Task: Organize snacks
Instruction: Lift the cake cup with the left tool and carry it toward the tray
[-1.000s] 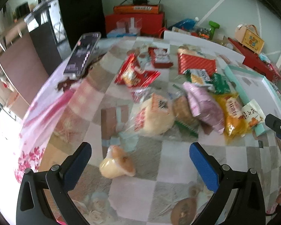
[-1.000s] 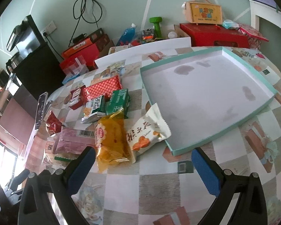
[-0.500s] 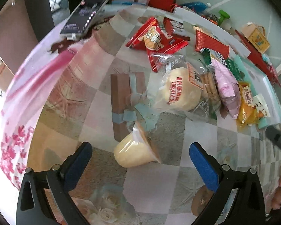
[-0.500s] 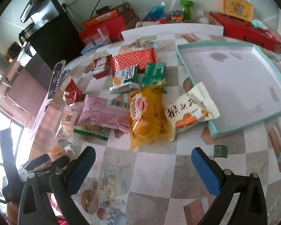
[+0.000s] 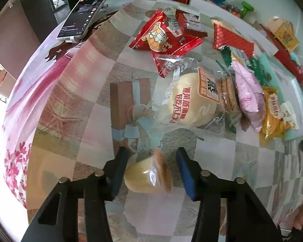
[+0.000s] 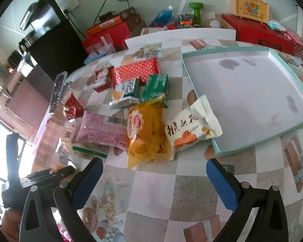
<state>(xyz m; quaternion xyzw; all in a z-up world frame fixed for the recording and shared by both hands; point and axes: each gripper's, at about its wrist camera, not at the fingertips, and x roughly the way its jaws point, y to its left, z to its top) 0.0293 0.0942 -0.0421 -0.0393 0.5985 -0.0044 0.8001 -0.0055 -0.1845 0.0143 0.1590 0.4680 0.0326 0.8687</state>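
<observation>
Barely begun, by the look of it: teal-rimmed tray (image 6: 248, 92) at 2 o'clock in the right wrist view lies bare, no snack inside yet. Left tool (image 5: 149, 168) has just been closing around a small wrapped pale-yellow cake (image 5: 146, 176) at 6 o'clock in its own view; left pad against the wrapper, right pad just beside it, so a firm clamp cannot be confirmed. Right tool (image 6: 154, 178) spread wide over bare table (image 6: 171, 201), nothing between the pads. Left to sort: white persimmon-print packet (image 6: 189, 131) leaning on the tray's near corner, yellow bag (image 6: 147, 133), pink packet (image 6: 103, 130), green box (image 6: 155, 86), red dotted packet (image 6: 136, 70), and in the left view a round steamed cake in clear wrap (image 5: 192, 100) at 1 o'clock with a red packet (image 5: 163, 34) beyond at 12. Judged as first pick of many.
</observation>
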